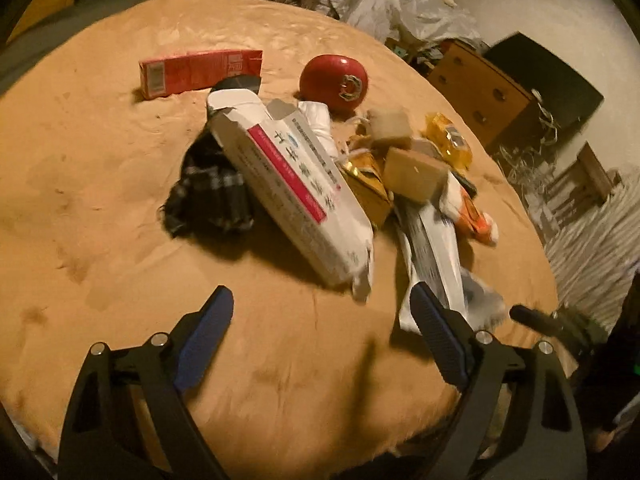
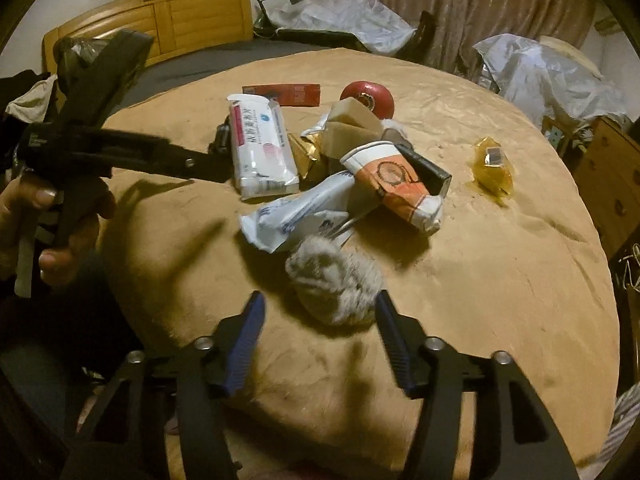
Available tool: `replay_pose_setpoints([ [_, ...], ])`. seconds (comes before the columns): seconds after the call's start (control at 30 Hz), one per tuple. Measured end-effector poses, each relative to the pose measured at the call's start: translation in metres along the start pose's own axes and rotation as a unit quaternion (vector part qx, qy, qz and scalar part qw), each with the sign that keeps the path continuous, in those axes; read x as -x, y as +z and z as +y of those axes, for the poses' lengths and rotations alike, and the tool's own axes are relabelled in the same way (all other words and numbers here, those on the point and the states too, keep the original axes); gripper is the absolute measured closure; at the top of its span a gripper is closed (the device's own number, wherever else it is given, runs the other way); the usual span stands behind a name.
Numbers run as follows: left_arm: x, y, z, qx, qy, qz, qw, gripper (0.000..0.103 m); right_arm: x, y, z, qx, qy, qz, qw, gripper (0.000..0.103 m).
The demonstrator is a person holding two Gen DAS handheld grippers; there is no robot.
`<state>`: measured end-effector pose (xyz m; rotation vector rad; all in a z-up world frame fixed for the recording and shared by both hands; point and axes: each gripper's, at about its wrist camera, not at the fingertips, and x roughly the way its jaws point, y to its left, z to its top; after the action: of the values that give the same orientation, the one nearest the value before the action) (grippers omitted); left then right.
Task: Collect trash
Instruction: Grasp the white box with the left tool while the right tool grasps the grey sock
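The trash lies in one loose heap on a tan plush blanket [image 2: 460,280] that covers a bed. Around the heap there is wide bare blanket: a large free area on the near side in front of both tools, and more on the far left. In the right wrist view the blanket's right edge drops off beside a wooden dresser [image 2: 612,168].

The left tool [image 1: 320,312] hangs above the near blanket with its blue pads spread wide and nothing between them. Its right pad [image 1: 436,340] overlaps the end of a crumpled white wrapper [image 1: 436,248]; whether they touch cannot be told. The right tool [image 2: 318,308] is also spread wide, with a grey furry ball [image 2: 334,284] lying just beyond its tips, partly between them.

In the heap are a white paper box [image 1: 296,184] with a red stripe and Chinese writing too blurred to read, a squashed paper cup [image 2: 394,184] with an orange print, two tan blocks [image 1: 412,174], gold foil [image 1: 366,178] and a dark cloth [image 1: 208,196] half hidden under the box. A red carton [image 1: 200,72] and a red round tin [image 1: 334,80] with an emblem lie behind, and a yellow wrapper [image 2: 492,172] lies apart to the right. The carton's print is not legible.
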<state>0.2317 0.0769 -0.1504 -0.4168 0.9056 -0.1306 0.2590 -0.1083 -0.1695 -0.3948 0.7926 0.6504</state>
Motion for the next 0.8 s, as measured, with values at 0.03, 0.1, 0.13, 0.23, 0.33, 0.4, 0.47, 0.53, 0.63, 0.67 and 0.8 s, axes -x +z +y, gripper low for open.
replay_pose_setpoints([
  [0.03, -0.005, 0.004, 0.002, 0.01, 0.001, -0.002, 0.9999, 0.017, -0.004, 0.003, -0.001, 0.001, -0.002, -0.003, 1.0, 0.036],
  [0.1, -0.012, 0.011, 0.004, 0.022, 0.002, -0.007, 0.9997, 0.017, -0.01, 0.006, -0.003, 0.003, -0.006, -0.003, 1.0, 0.036],
  [0.13, -0.013, 0.013, 0.005, 0.025, 0.005, -0.01, 0.9996, 0.017, -0.015, 0.008, -0.002, 0.006, -0.006, -0.002, 1.0, 0.036],
  [0.23, -0.022, 0.023, 0.006, 0.041, 0.011, -0.016, 0.999, 0.017, -0.029, 0.011, -0.001, 0.015, -0.01, 0.005, 1.0, 0.036],
  [0.33, -0.027, 0.029, 0.007, 0.044, 0.016, -0.011, 0.9988, 0.045, -0.039, 0.012, -0.005, 0.011, -0.026, 0.009, 1.0, 0.045],
  [0.4, -0.029, 0.031, 0.007, 0.043, 0.006, -0.008, 0.999, 0.064, -0.04, 0.013, -0.01, -0.002, -0.031, 0.008, 0.999, 0.053],
  [0.47, -0.026, 0.03, 0.004, 0.03, 0.01, -0.018, 0.9993, 0.066, -0.037, 0.013, -0.015, -0.019, -0.03, -0.001, 0.999, 0.059],
  [0.53, -0.019, 0.03, -0.001, 0.014, 0.006, -0.03, 0.9994, 0.072, -0.032, 0.013, -0.015, -0.028, -0.038, -0.011, 0.999, 0.061],
  [0.63, -0.003, 0.031, -0.007, -0.012, 0.012, -0.053, 0.9985, 0.077, -0.02, 0.014, -0.016, -0.05, -0.05, -0.033, 0.997, 0.062],
  [0.67, 0.001, 0.03, -0.008, -0.018, 0.012, -0.057, 0.9982, 0.08, -0.014, 0.014, -0.017, -0.061, -0.057, -0.044, 0.996, 0.062],
  [0.8, 0.03, 0.026, -0.016, -0.05, 0.022, -0.075, 0.9957, 0.089, 0.008, 0.016, -0.016, -0.1, -0.07, -0.081, 0.989, 0.062],
])
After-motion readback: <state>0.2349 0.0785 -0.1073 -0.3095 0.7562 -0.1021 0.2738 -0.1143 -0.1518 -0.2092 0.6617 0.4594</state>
